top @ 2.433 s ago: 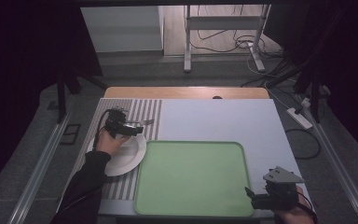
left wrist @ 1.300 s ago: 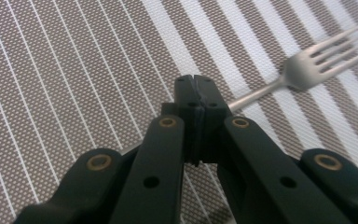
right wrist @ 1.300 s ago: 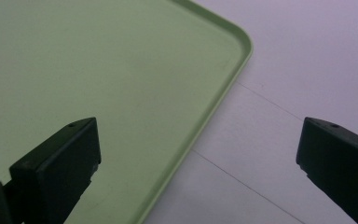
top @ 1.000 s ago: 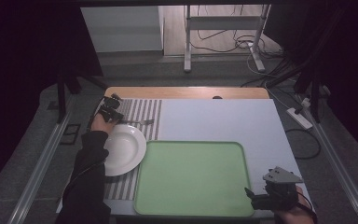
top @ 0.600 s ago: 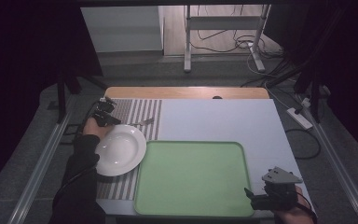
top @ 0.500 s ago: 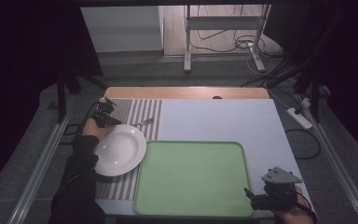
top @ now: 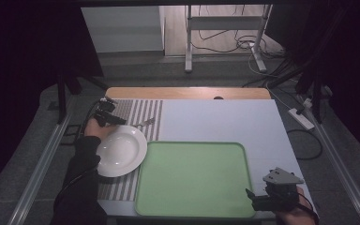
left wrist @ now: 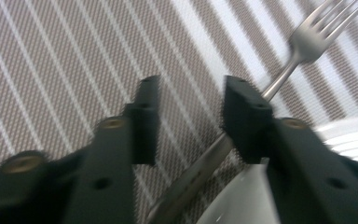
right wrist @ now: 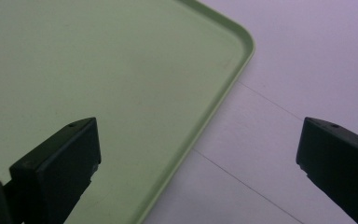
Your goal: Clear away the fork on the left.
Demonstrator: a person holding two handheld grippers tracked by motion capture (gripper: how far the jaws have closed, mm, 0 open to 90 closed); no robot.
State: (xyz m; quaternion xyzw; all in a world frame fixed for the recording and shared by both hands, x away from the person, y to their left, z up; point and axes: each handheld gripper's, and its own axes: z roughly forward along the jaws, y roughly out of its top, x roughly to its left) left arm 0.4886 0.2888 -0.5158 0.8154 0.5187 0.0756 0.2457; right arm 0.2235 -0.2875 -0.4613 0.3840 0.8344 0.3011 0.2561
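One fork (left wrist: 303, 44) lies on the striped placemat (left wrist: 74, 56), just beyond the white plate (left wrist: 242, 205). Long axis diagonal in the left gripper view: tines up right, handle running down left past the plate's rim. In the high view the fork (top: 144, 123) is a small sliver, tines toward the table's middle, handle toward the left gripper (top: 112, 120).

Left gripper view gives detail the high view lacks: left gripper (left wrist: 189, 112) released, jaws parted and just been opening, bare mat in the gap; the handle passes under the right-hand jaw, not pinched. That jaw hides the middle of the handle, and whether it touches I cannot tell.

High view: plate (top: 120, 151) sits on the placemat (top: 143, 110), its edge just beside the green tray (top: 194, 180). Left hand (top: 93, 127) at the plate's far left rim.

Right gripper (top: 262, 200) rests near the tray's near right corner. Right gripper view: right gripper (right wrist: 198, 158) released, jaws wide apart over the tray's (right wrist: 98, 70) corner and bare tabletop (right wrist: 284, 70).
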